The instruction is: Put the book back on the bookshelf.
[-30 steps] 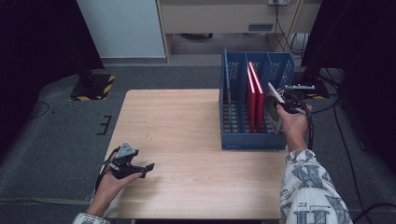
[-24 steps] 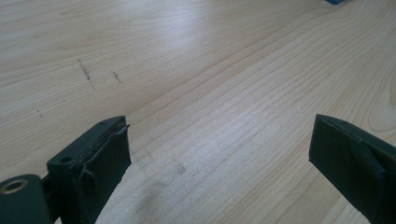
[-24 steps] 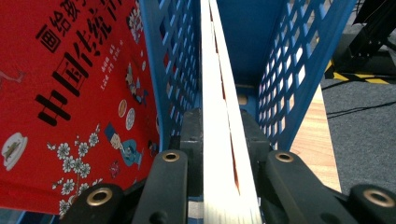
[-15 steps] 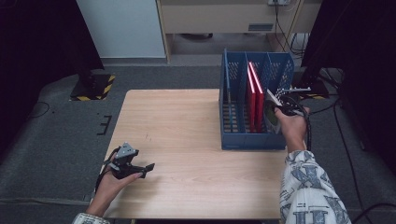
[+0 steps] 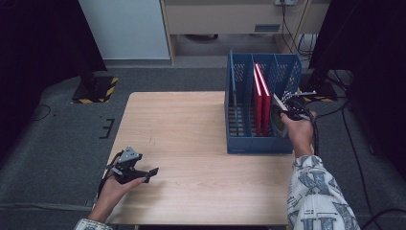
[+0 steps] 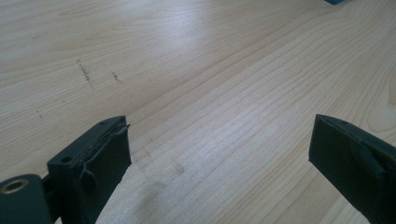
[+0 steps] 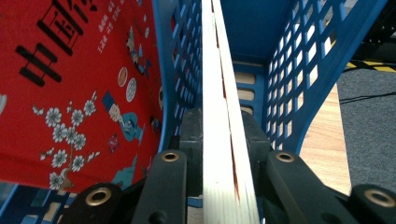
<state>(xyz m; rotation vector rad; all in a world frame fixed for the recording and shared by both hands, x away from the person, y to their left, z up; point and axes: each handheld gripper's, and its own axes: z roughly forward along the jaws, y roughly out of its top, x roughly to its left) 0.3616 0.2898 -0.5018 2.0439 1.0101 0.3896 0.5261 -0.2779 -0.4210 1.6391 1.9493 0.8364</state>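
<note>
A blue slotted file rack [image 5: 261, 143] stands on the right side of the wooden table [image 5: 191, 124]. Two red books [image 5: 261, 93] stand upright in its middle slot. My right gripper [image 5: 283, 113] is at the rack's right slot, shut on a thin book [image 5: 277, 120] that tilts into that slot. In the right gripper view the book's pale page edge [image 7: 217, 107] runs between the black jaws of my right gripper [image 7: 219, 135], with a red cover with flowers [image 7: 79, 84] to its left and the rack's lattice wall [image 7: 303, 70] to its right. My left gripper [image 5: 151, 173] rests low at the table's near left, open [image 6: 219, 154] over bare wood.
A white cabinet [image 5: 124, 28] and a beige shelf unit [image 5: 230, 19] stand beyond the table on grey carpet. A yellow-black striped base [image 5: 98, 88] sits on the floor at far left. Cables [image 5: 335, 103] trail right of the rack.
My right gripper and its book have shifted slightly lower and nearer at the rack's right slot. The left gripper has stayed put.
</note>
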